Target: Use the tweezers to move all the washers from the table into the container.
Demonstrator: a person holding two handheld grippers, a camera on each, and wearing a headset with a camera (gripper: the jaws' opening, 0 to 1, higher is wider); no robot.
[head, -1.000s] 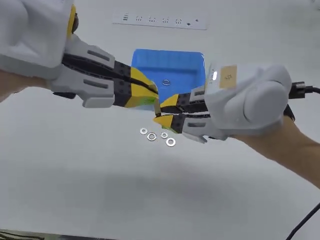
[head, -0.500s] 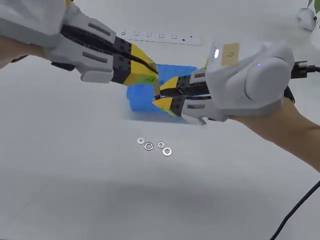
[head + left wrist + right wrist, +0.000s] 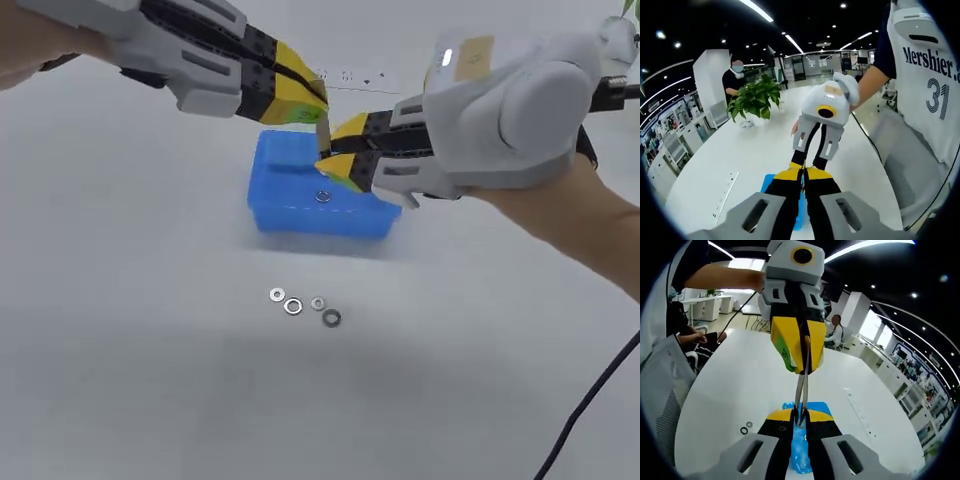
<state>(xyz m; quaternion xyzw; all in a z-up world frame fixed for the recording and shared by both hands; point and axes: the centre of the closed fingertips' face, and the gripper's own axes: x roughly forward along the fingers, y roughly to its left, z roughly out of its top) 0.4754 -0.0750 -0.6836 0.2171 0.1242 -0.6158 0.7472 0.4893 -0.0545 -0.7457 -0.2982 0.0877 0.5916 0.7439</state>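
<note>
Thin metal tweezers (image 3: 323, 135) hang upright between my two grippers. My left gripper (image 3: 318, 108) comes in from the upper left, shut on their upper end. My right gripper (image 3: 335, 158) reaches in from the right, shut on them lower down. Both sit above the blue container (image 3: 300, 215), where one washer (image 3: 322, 197) lies. Several washers (image 3: 293, 306) rest on the white table in front of the container. In the right gripper view the tweezers (image 3: 801, 385) run from the left gripper (image 3: 805, 367) down into my right gripper (image 3: 800, 416). Whether the tips hold a washer is hidden.
A white power strip (image 3: 350, 75) lies behind the container. A black cable (image 3: 590, 420) trails off the right gripper at the lower right. In the left gripper view a potted plant (image 3: 756, 97) stands at the table's far end, with a person behind it.
Both grippers, with the tweezers, have moved from just above the loose washers to above the container. The washers on the table lie as before. The head camera has shifted.
</note>
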